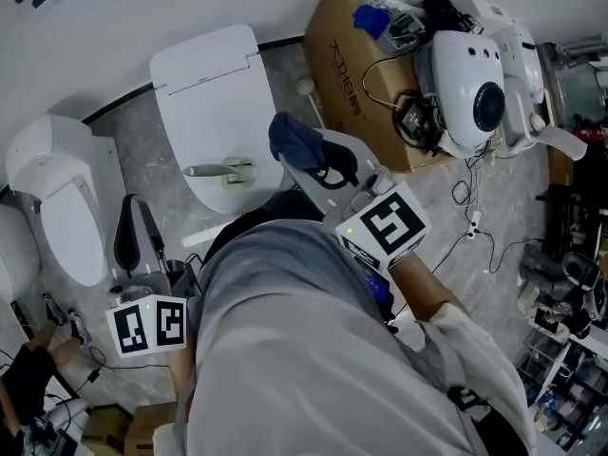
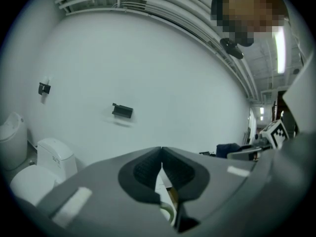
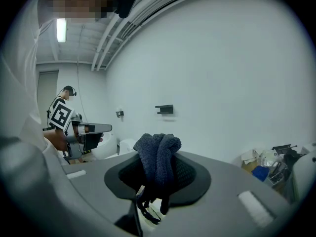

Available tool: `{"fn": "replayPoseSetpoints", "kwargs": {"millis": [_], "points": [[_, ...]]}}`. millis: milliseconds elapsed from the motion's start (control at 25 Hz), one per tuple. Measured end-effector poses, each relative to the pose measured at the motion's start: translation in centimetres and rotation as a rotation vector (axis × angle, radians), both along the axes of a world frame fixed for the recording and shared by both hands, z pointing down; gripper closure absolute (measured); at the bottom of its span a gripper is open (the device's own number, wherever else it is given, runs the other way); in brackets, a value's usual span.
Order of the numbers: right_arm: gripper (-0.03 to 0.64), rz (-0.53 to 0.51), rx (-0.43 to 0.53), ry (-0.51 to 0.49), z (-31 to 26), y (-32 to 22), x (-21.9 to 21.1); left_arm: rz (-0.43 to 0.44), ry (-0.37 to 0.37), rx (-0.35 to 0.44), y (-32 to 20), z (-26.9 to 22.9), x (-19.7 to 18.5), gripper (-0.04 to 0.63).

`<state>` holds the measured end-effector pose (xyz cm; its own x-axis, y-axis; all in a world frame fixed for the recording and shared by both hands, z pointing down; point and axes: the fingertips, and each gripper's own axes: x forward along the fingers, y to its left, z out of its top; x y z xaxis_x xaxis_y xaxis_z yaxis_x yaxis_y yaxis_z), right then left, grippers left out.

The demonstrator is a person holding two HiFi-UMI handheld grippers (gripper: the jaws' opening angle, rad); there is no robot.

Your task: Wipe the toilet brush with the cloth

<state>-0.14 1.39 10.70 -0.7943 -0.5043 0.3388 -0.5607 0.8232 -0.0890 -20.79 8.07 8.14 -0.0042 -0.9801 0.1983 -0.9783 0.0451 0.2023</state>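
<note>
A pale green toilet brush (image 1: 220, 171) lies on the shut lid of a white toilet (image 1: 204, 84). My right gripper (image 1: 299, 155) hangs just right of that lid, shut on a dark blue cloth (image 1: 293, 139). The right gripper view shows the cloth (image 3: 158, 154) bunched between the pads and sticking out above them. My left gripper (image 1: 135, 212) is at the lower left, well apart from the brush, pointing up. Its pads (image 2: 148, 174) meet at the tips with nothing between them.
A second white toilet (image 1: 62, 202) stands at the left. A cardboard box (image 1: 351, 74) with cables and a white rounded device (image 1: 465, 79) stands at the back right. Cables trail over the grey floor (image 1: 494, 245). The person's grey-clad body fills the lower middle.
</note>
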Motion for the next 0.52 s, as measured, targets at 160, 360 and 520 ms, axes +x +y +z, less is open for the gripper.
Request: {"fn": "replayPoseSetpoints", "kwargs": {"millis": [160, 360, 520], "points": [[0.508, -0.004, -0.004, -0.006, -0.07, 0.25, 0.09, 0.001, -0.005, -0.008, 0.24, 0.04, 0.21, 0.595], [0.508, -0.017, -0.01, -0.008, 0.02, 0.52, -0.26, -0.005, -0.008, -0.021, 0.78, 0.34, 0.01, 0.595], [0.508, -0.035, -0.014, -0.005, 0.42, 0.96, -0.41, -0.002, -0.01, -0.025, 0.97, 0.73, 0.29, 0.595]]}}
